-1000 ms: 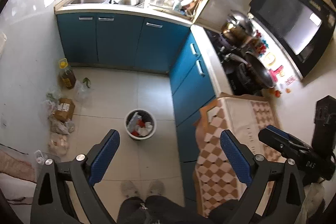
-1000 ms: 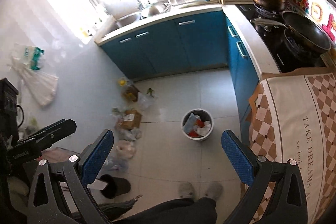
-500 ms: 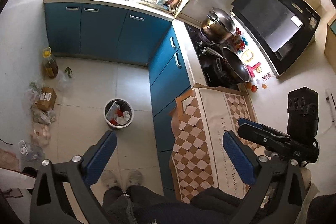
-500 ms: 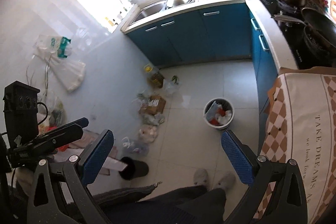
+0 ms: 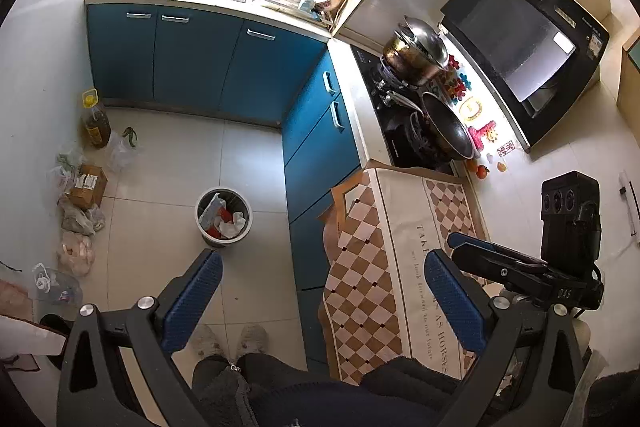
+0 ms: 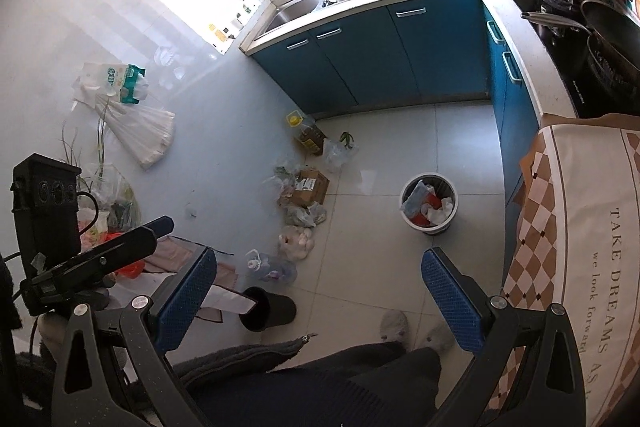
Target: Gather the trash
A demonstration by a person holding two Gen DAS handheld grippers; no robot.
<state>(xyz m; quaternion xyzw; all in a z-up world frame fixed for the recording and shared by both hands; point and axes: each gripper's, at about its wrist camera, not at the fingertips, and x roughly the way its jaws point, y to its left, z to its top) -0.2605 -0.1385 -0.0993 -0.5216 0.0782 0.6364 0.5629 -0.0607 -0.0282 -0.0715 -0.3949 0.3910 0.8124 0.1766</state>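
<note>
High above the kitchen floor, the left gripper hangs with its 2 blue-padded fingers spread wide and nothing between them. The right gripper is likewise spread wide and empty. Both are well apart from the floor items. Below and ahead of the left gripper, a white trash bin stands on the tiles, already holding paper and red scraps; in the right view the same bin sits ahead of the right finger. Along the left wall lies a row of litter: plastic bags, a cardboard box, an oil bottle and a clear jug. A person's 2 slippers stand directly beneath the grippers.
</note>
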